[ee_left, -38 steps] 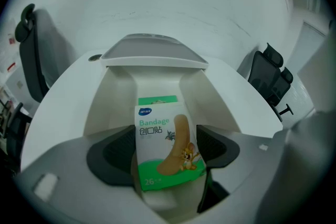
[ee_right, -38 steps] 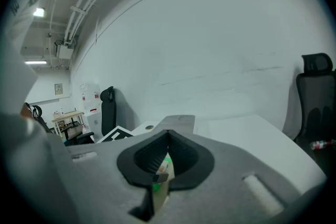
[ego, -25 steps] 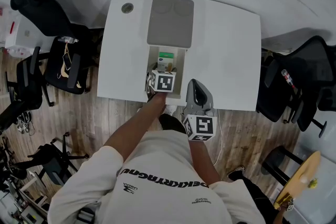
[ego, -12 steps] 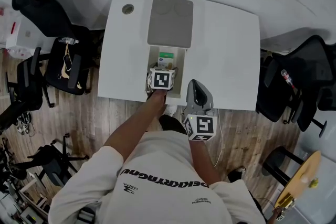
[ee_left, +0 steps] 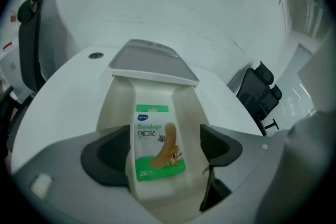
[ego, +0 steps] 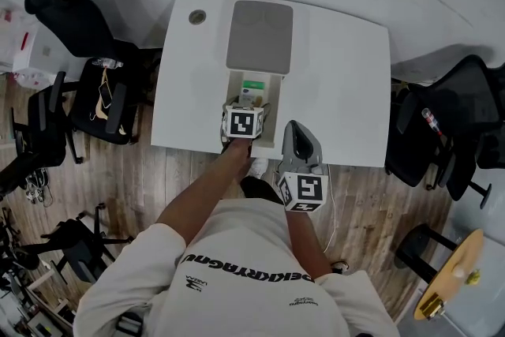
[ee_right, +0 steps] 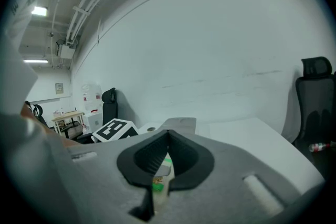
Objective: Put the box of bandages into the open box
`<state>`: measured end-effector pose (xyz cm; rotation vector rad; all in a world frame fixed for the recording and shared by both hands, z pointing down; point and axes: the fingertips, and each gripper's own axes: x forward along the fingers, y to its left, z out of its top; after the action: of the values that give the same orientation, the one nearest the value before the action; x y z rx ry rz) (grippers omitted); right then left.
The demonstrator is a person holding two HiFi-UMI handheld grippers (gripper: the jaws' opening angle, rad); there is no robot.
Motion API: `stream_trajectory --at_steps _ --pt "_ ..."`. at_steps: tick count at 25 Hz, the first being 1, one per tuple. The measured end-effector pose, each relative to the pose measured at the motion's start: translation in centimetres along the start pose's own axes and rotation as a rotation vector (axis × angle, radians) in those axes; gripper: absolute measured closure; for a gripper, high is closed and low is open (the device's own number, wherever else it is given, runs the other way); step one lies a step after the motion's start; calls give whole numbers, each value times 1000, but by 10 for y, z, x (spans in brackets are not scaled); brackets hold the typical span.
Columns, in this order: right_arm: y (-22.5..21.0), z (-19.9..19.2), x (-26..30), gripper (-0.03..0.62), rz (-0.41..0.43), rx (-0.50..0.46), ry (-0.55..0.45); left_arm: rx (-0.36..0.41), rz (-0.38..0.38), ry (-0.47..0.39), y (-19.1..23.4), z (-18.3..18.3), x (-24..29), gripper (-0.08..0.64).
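The box of bandages (ee_left: 157,141), green and white with a cartoon plaster on it, lies flat inside the cream open box (ee_left: 113,107); it also shows in the head view (ego: 252,86). My left gripper (ee_left: 164,152) hovers over the near end of the open box. Its jaws have just been opening and now stand wide, one dark pad (ee_left: 107,157) on each side of the bandage box and neither touching it. My right gripper (ee_right: 167,135) is shut on nothing and hangs by the table's near edge, right of the open box (ego: 272,110).
The open box's grey lid (ego: 259,36) lies folded back on the white table (ego: 347,83). A round cable hole (ego: 197,16) sits at the far left corner. Black office chairs stand to the left (ego: 55,8) and right (ego: 442,130) of the table.
The left gripper's marker cube has shifted slightly and tilted above the open box. The bandage box stays in the open box. The right gripper has kept still.
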<state>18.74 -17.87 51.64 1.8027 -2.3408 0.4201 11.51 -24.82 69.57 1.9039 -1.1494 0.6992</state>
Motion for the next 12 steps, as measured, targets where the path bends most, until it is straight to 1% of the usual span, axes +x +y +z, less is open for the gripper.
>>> stream_trajectory --at_steps 5,9,12 --pt "9 3 -3 594 2 -2 -9 8 -26 -47 -3 9 -20 164" --pt "9 5 -10 594 -14 2 -9 21 -44 -72 -7 13 -36 198" --pt "12 8 -12 594 -24 1 -17 30 -61 -92 -8 14 -47 208"
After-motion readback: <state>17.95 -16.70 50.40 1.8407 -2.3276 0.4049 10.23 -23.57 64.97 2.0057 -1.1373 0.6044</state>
